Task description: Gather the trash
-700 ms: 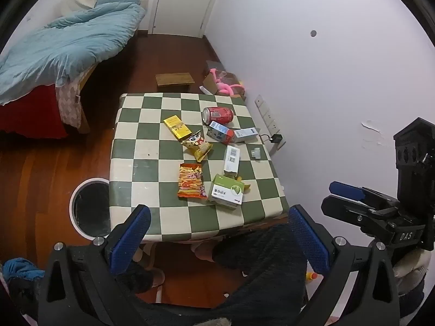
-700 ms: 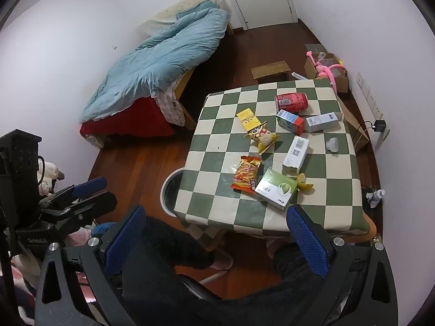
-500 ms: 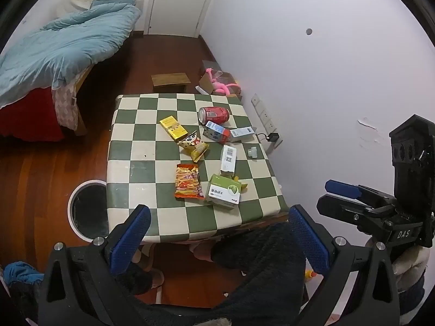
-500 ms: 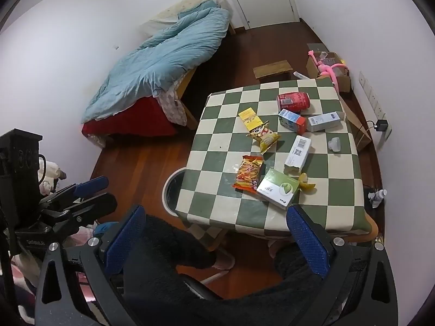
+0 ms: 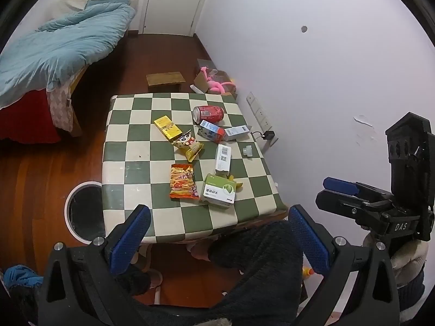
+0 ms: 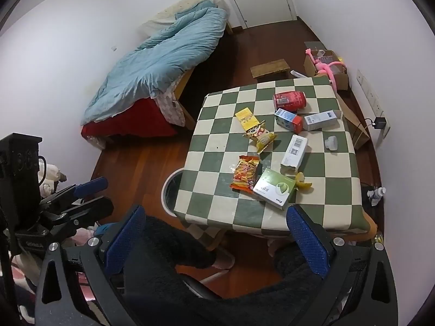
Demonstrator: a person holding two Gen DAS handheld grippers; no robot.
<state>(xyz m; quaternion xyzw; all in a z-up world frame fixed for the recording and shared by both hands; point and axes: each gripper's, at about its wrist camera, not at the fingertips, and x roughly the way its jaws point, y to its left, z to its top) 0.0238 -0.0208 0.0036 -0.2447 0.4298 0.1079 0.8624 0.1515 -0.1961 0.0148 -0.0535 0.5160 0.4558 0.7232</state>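
Observation:
Trash lies on a green-and-white checkered table [image 5: 130, 146] [image 6: 217, 141]: a red can [image 5: 208, 113] [image 6: 289, 100], a yellow packet [image 5: 167, 127], a snack bag [image 5: 188, 146], an orange snack bag [image 5: 183, 181] [image 6: 245, 173], a green box [image 5: 219, 192] [image 6: 275, 188], white boxes [image 5: 223, 156] and a banana peel [image 6: 302, 181]. A white-rimmed bin [image 5: 84, 214] [image 6: 170, 190] stands on the floor at the table's left. My left gripper [image 5: 217, 241] and right gripper [image 6: 217, 241] are open and empty, high above the near table edge.
A bed with a blue duvet [image 5: 59, 49] stands far left. A small wooden stool [image 5: 165, 79] and a cardboard box with a pink toy [image 5: 217, 82] lie beyond the table. The white wall [image 5: 326, 81] runs along the right. My legs are below.
Both views have shifted slightly; the table sits a little lower and closer in the frames. Nothing on the table has moved, and both grippers stay open.

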